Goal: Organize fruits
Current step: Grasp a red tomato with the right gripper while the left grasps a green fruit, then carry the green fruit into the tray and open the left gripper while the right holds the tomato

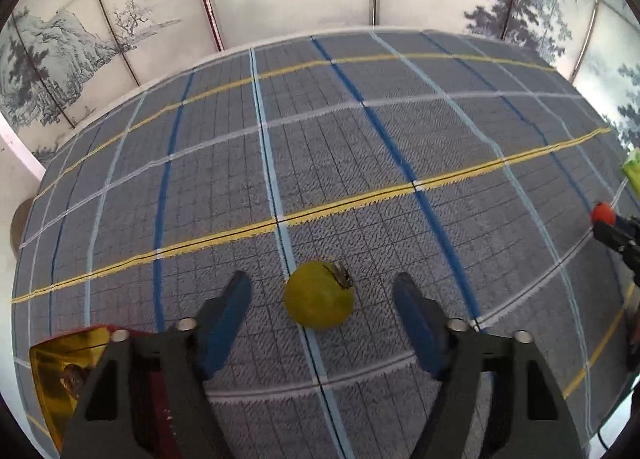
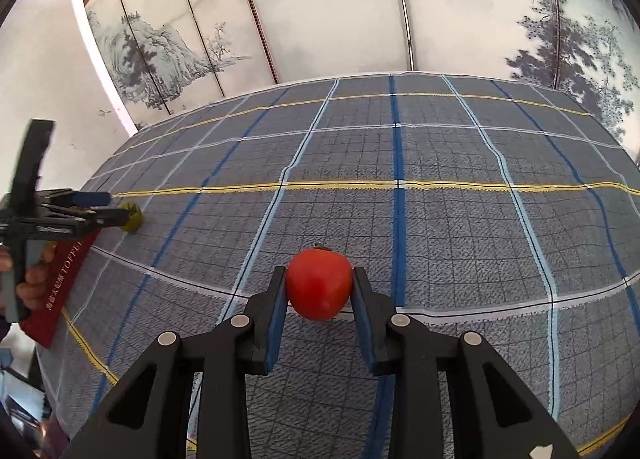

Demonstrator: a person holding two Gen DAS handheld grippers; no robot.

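Right tool [image 2: 320, 291] was clamped on a smooth red fruit [image 2: 319, 285], held over the woven plaid cloth [image 2: 460, 227] on the worktop. Left tool [image 1: 322, 291] sat open, with a round yellow-green fruit [image 1: 319, 295] between its blue pads [image 1: 224, 311], probably not touching.

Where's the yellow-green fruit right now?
The yellow-green fruit lies on the plaid tablecloth, between the open left gripper fingers, untouched, with the red toffee box just behind.

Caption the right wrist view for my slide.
Right tool shut on a red fruit above the plaid tablecloth; left tool at a yellow-green fruit.
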